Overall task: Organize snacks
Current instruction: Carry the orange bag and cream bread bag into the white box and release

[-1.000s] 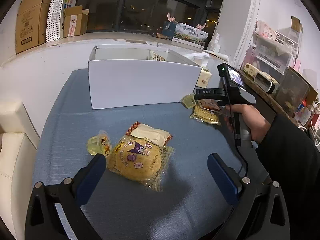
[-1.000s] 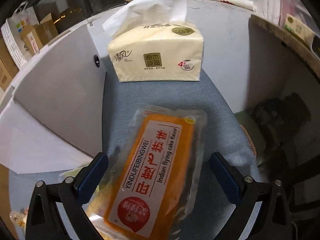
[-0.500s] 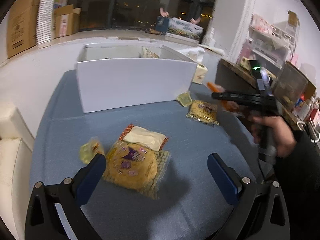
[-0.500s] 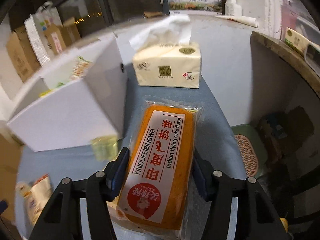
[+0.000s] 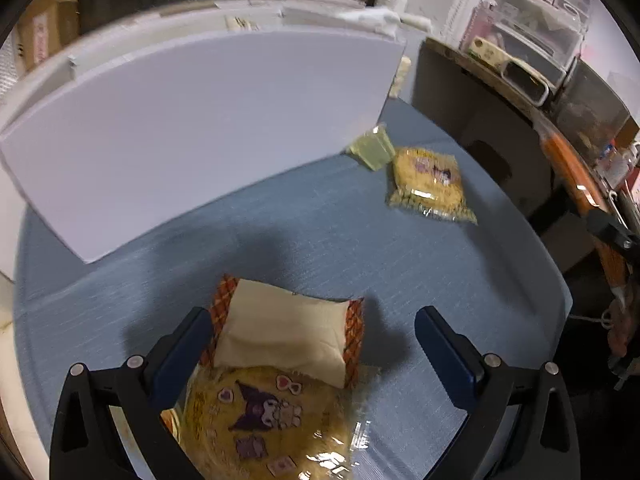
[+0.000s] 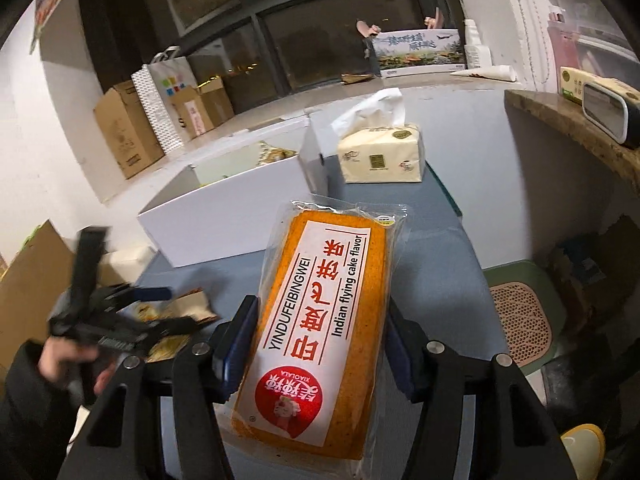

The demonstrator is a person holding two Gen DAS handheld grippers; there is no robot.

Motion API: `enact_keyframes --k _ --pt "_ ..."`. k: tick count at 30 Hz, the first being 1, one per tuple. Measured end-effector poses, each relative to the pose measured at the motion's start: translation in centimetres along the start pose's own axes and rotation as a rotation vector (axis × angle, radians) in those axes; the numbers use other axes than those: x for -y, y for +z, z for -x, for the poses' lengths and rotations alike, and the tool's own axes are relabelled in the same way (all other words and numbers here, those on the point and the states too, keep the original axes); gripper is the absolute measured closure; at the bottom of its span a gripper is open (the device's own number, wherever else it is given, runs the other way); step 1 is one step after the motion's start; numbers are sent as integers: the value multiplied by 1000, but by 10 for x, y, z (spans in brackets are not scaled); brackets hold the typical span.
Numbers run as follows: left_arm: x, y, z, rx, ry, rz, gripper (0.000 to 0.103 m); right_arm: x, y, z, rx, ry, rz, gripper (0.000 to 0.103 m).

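Note:
My right gripper (image 6: 320, 332) is shut on a long orange flying-cake pack (image 6: 324, 312) and holds it in the air, pointing toward the open white box (image 6: 224, 216). The same pack (image 5: 576, 184) shows at the right edge of the left wrist view. My left gripper (image 5: 312, 356) is open and low over the table. A cream packet with orange checked ends (image 5: 284, 328) lies between its fingers, resting on a yellow cartoon snack bag (image 5: 264, 420). A second yellow bag (image 5: 430, 184) and a green jelly cup (image 5: 372, 148) lie by the box's right corner.
The white box (image 5: 200, 120) stands across the back of the blue table (image 5: 320, 240) with some snacks inside. A tissue pack (image 6: 380, 152) sits behind its right end. A wooden shelf (image 6: 568, 124) and a green stool (image 6: 520, 320) are to the right. Cardboard boxes (image 6: 124, 128) line the sill.
The right gripper closed on the orange cake pack and raised it off the table. The left gripper came forward and down until the cream packet lay between its fingers.

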State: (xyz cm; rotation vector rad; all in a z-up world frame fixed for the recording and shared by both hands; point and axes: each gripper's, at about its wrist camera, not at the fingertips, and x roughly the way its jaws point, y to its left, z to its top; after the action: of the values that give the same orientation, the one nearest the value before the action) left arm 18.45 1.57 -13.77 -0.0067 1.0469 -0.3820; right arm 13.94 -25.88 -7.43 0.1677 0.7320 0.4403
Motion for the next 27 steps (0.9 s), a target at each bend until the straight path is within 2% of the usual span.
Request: enact_keyframes --k 1,2,5,9,14,18,23,27 --pt "0 -1 -3 -10 11 -10 11 -1 -1 2 2 7 2 40" --pt "-1 -2 -5 -15 28 -23 31 -3 -2 3 3 8 4 40" --pt "-2 -4 -3 -8 2 -31 37 -8 -4 5 9 9 22 39" --pt "0 -8 14 48 14 -34 38 -12 -5 2 7 16 32 39" --pt "13 -6 66 214 23 -24 38 -21 -1 6 28 28 49 39" --pt "17 9 114 359 14 2 38 -34 11 8 67 48 79 39" --pt "11 35 162 512 29 27 38 -54 41 2 104 102 112 39" --pt "-6 69 175 557 74 48 38 -64 83 -13 141 155 131 39"
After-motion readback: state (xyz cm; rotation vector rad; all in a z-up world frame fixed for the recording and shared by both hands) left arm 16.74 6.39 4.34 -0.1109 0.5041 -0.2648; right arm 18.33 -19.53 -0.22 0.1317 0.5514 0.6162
